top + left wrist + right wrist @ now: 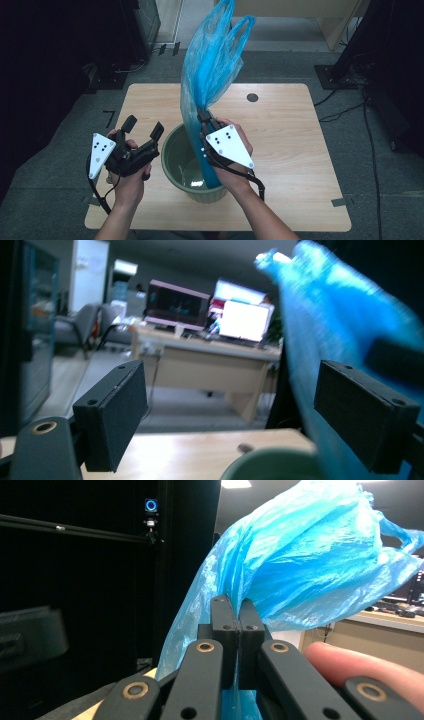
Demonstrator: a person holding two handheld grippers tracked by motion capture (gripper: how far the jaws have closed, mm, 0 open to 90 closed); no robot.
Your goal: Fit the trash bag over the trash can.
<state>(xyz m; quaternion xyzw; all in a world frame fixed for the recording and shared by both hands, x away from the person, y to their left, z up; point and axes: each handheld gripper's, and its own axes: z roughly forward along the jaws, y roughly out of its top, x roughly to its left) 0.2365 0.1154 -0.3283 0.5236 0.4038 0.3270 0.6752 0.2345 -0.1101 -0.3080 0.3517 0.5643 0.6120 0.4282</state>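
At a wooden table, your two grippers work a blue bag over a green bin. The table lies under both sets of fingers, with a small dark hole in its top well beyond your right fingertips. The bag rises tall above your right fingers, its handles fanned out at the top, while its lower end hangs past them down into the bin. The bin stands between your two hands, just below and beside both sets of fingers, its rim close to your left fingertips.

Your right gripper has its fingers pressed together on a gathered fold of the bag; in the right gripper view the plastic billows out above the pinch and falls away below it. Your left gripper is held at the bin's left side with its fingers spread wide and nothing between them. In the left gripper view the bag hangs blurred behind the right-hand finger, and the bin's rim shows low between the two.
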